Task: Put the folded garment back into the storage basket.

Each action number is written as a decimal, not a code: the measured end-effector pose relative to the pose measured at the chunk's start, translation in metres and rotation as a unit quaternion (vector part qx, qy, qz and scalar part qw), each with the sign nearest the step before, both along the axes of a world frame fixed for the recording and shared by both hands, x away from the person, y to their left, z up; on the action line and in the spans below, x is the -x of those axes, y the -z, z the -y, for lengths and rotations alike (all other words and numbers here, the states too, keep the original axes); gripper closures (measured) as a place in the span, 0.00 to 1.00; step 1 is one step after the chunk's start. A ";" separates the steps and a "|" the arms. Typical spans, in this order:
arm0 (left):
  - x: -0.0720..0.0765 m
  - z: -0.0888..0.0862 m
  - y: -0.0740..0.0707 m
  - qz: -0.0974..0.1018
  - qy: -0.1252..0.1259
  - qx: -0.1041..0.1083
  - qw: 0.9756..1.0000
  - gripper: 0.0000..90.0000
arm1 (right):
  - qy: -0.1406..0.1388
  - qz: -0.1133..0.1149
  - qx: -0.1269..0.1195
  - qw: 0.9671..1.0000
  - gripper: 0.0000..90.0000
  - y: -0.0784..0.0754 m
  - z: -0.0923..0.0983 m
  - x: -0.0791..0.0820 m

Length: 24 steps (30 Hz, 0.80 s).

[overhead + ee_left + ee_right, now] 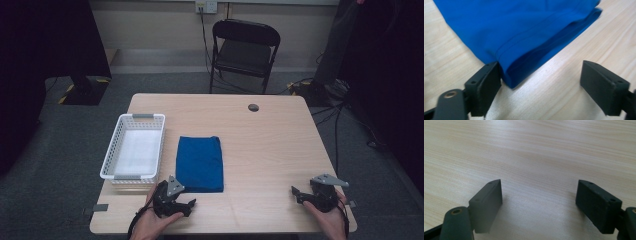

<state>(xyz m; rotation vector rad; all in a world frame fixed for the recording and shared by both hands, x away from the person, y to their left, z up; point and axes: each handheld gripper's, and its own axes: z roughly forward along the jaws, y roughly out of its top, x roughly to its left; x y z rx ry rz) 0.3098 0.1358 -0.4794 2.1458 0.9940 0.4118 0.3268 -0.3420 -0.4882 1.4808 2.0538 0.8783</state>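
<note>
The tabletop (260,145) is evenly lit from above, the room's upper corners dark; close views look soft, with faint shadows under the jaws.

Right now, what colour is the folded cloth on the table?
Solid blue, no pattern; the folded cloth shows best in the left gripper view.

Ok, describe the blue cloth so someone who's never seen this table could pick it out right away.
On the light wooden table, look just right of the white plastic basket at the left side. The folded blue cloth lies flat there, its near corner by the left gripper. It is the one soft, deep blue thing on the table.
</note>
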 end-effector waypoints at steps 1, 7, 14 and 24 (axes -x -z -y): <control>0.001 -0.001 -0.004 0.010 -0.001 0.002 1.000 0.18 | 0.000 0.000 0.000 1.000 0.23 0.000 0.000 0.000; 0.003 -0.005 -0.017 0.035 -0.009 0.035 0.999 0.18 | 0.001 0.000 0.000 1.000 0.23 0.000 0.000 0.000; 0.000 -0.008 -0.026 0.047 -0.011 0.050 0.998 0.18 | 0.001 0.000 0.000 1.000 0.23 0.000 0.000 0.000; -0.016 0.004 -0.032 0.047 -0.011 0.056 0.997 0.18 | 0.003 0.000 -0.001 1.000 0.23 0.000 -0.001 -0.001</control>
